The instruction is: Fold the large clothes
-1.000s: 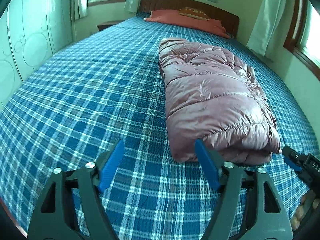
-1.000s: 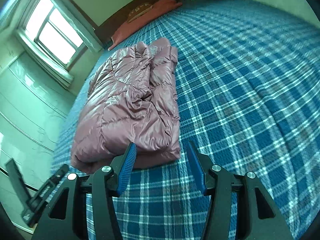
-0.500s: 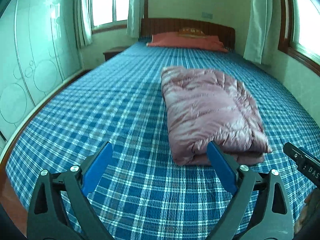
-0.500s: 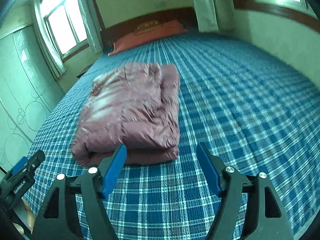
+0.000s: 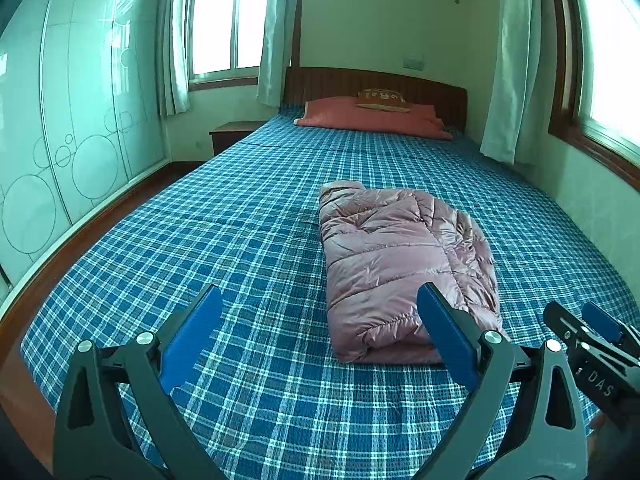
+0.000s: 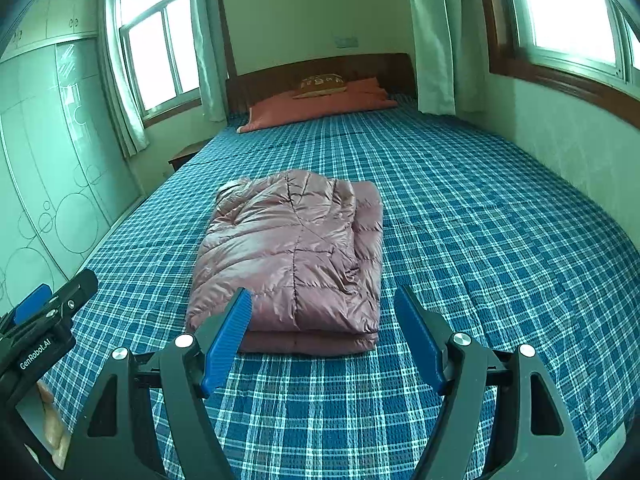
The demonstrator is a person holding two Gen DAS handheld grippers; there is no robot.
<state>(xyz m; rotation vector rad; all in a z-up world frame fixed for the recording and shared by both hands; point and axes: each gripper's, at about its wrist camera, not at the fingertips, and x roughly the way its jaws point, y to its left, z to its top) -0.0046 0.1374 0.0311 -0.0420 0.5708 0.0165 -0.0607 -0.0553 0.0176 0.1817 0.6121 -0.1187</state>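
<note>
Both the left gripper [image 5: 318, 332] and right gripper [image 6: 324, 336] are held wide and empty, now drawn back and raised from the jacket [image 6: 292, 256], which is left folded on the bed [image 6: 480, 240]; folding appears finished.

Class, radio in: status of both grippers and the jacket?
Left gripper open, right gripper open, both empty. Jacket folded on bed. Nothing in the way.
</note>
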